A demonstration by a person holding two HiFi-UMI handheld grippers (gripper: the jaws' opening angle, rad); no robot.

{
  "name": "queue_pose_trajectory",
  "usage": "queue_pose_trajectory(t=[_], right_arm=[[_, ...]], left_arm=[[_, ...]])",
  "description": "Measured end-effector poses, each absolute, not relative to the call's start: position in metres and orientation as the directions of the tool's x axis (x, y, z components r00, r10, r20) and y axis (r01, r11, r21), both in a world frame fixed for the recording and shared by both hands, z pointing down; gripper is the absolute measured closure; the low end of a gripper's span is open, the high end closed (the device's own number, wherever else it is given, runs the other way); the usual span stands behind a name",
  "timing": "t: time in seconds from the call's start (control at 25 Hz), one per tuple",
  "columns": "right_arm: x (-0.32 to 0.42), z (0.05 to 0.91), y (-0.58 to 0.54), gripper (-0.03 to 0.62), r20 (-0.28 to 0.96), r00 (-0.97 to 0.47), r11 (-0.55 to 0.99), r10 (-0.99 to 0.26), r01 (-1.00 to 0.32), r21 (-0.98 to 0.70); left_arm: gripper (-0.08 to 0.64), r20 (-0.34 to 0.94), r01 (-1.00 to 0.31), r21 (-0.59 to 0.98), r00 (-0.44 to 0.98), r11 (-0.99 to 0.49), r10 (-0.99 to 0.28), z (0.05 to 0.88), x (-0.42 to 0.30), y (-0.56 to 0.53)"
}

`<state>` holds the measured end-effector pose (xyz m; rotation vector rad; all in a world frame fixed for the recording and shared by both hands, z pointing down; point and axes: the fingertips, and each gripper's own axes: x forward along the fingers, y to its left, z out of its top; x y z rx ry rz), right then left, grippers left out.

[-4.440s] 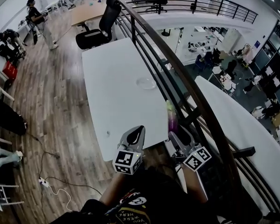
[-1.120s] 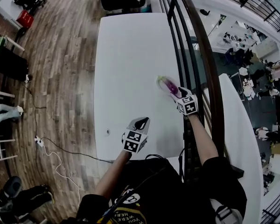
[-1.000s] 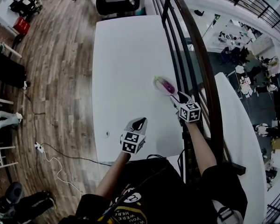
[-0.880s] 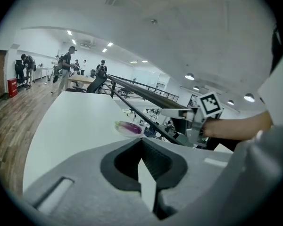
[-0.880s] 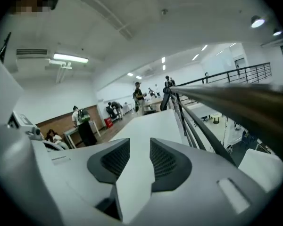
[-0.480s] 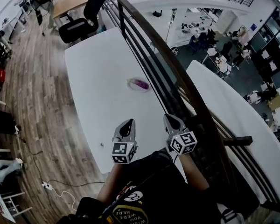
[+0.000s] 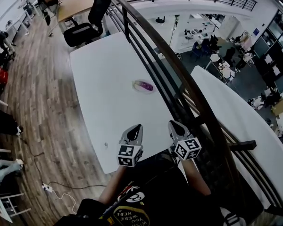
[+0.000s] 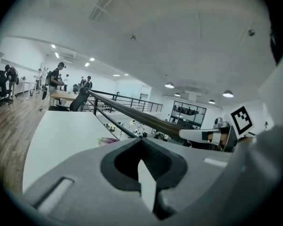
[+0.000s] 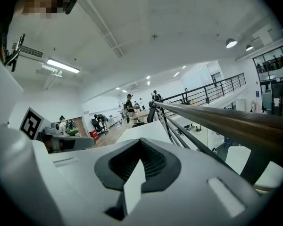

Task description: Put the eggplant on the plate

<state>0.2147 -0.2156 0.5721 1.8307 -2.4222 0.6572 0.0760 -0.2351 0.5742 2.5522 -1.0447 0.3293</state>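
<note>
The eggplant (image 7: 145,85) lies on the plate (image 7: 136,84), a small clear dish that stands on the white table (image 7: 104,74) close to its right edge, about halfway along that edge and just beside the dark railing (image 7: 179,74) that runs past it. The eggplant is purple with a pale green end and rests lengthwise within the plate's rim; nothing touches it. Both grippers are well apart from it, side by side over the near edge of the table. The left gripper (image 7: 136,129) points along the table with its jaws pressed together and nothing between them; its own view shows the two halves meeting in a thin seam, with the eggplant small in the distance beyond. The right gripper (image 7: 175,125) is just to the right, by the table's near right corner and close to the railing, its jaws likewise closed tight and empty. Each carries its marker cube at the back, toward the person's arms. Past the far end of the table stands a black office chair (image 7: 92,22), and a wooden floor (image 7: 42,93) runs along the table's left edge, with a cable (image 7: 56,187) lying on it.
</note>
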Motion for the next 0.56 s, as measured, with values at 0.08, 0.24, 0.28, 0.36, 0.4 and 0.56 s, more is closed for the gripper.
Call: queue_pose_trajectory(t=[0.08,0.24,0.28,0.36,0.4,0.56], right_arm=[[0.21,0.573,-0.216,0.594,0.288,-0.317,0.234,-0.904,-0.929,-0.289],[0.202,0.577,-0.217,0.594,0.325,-0.327,0.247,-0.887,-0.932,-0.265],[0.202,0.578,-0.217,0.594,0.326,-0.327,0.246,-0.887,-0.932,-0.266],[0.202,0.579,-0.215,0.594,0.326,-0.323,0.241,-0.888,-0.933,-0.268],[0.203,0.58,-0.215,0.594,0.326,-0.322,0.239,-0.889,-0.933,-0.27],[0.205,0.585,-0.214,0.594,0.333,-0.324,0.234,-0.885,-0.93,-0.283]], left_arm=[[0.555,0.341,-0.727,0.246,0.684,-0.641,-0.645,0.575,0.07,-0.235],[0.555,0.33,-0.745,0.251,0.666,-0.618,-0.669,0.571,0.058,-0.24],[0.555,0.328,-0.746,0.25,0.665,-0.617,-0.671,0.571,0.057,-0.241],[0.555,0.327,-0.744,0.251,0.667,-0.619,-0.669,0.572,0.058,-0.241],[0.555,0.329,-0.743,0.251,0.668,-0.62,-0.667,0.573,0.059,-0.241],[0.555,0.335,-0.74,0.257,0.671,-0.621,-0.661,0.578,0.063,-0.242]])
